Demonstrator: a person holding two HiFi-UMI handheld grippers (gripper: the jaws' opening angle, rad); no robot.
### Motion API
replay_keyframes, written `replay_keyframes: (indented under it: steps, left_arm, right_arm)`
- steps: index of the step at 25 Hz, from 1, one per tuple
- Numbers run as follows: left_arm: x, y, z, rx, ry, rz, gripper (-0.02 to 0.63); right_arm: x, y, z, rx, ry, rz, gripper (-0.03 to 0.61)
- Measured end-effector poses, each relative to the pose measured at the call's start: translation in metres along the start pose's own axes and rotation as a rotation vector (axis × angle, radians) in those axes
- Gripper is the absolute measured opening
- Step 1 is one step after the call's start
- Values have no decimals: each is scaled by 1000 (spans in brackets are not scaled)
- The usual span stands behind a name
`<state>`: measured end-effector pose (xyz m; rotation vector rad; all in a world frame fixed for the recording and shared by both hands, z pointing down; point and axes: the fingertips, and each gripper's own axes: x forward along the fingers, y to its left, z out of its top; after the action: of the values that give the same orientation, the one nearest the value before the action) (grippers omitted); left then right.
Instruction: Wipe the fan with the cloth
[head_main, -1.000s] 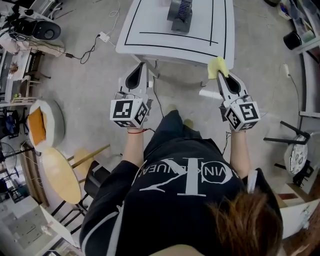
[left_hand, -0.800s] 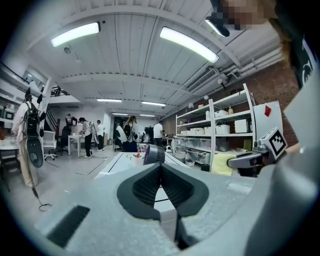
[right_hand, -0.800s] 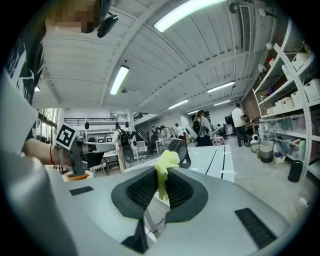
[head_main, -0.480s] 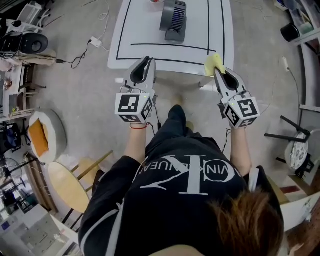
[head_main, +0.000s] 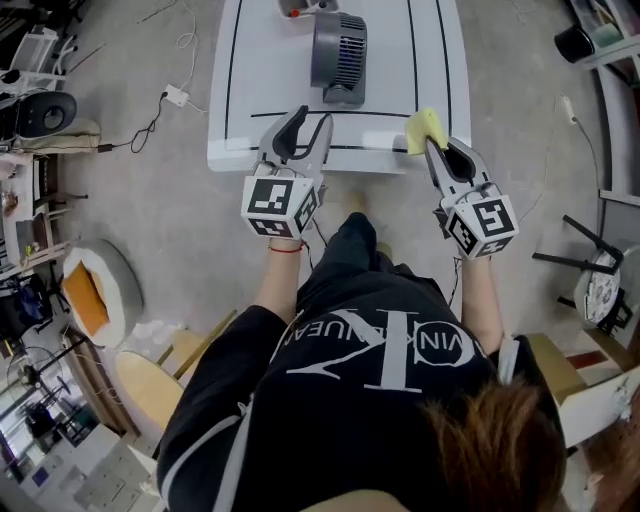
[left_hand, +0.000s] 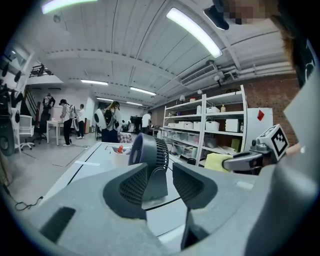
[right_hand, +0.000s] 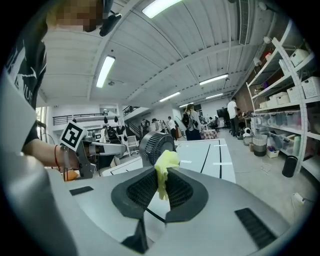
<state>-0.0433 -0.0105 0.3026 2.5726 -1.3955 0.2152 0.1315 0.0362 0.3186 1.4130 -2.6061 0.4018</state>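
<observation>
A small dark grey fan (head_main: 338, 56) (left_hand: 148, 162) (right_hand: 156, 144) stands upright on the white table (head_main: 270, 90), beyond a black taped line. My left gripper (head_main: 309, 122) (left_hand: 159, 187) hovers over the table's near edge, just short of the fan; its jaws have just been opening and stand open with nothing between them. My right gripper (head_main: 428, 142) (right_hand: 161, 189) is to the fan's right, shut on a yellow cloth (head_main: 424, 128) (right_hand: 164, 170) that sticks up from the jaws; the cloth (left_hand: 216, 162) is clear of the fan.
A small container with red items (head_main: 292, 8) (left_hand: 120, 150) sits behind the fan. Shelving with boxes (left_hand: 210, 125) stands to the right of the table. A round stool (head_main: 150, 385) and a cable with a plug (head_main: 176, 96) are on the floor at left. People stand far off.
Both grippers have moved forward from below the table's edge to over it, nearer the fan. The left jaws have parted. The right still holds the cloth.
</observation>
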Motion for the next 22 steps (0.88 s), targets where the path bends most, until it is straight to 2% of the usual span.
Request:
replay_keyframes:
  steps: [6,12,14,16,20,22]
  left_arm:
    - [38,15,-9,48,53,-44,231]
    - [61,10,-10,155,58,-80,239]
    - [68,11,-12,183,66,-94,291]
    - [74,9,-13,178,55,-79,304]
    - [91,4,-13,113,27,-51,300]
    - [95,8,-14,113,21,-41,302]
  right_arm:
    - [33,-6,1,-5,22,-8,35]
    - [50,-11,6,-14,27,-12,36]
    - [59,-12,5,-19,34,-1,36]
    - [63,-15,1,-26,47,19,35]
    - [69,-34,-3,-24,44,61,35]
    - [80,-37,-2,-27,33,82,35]
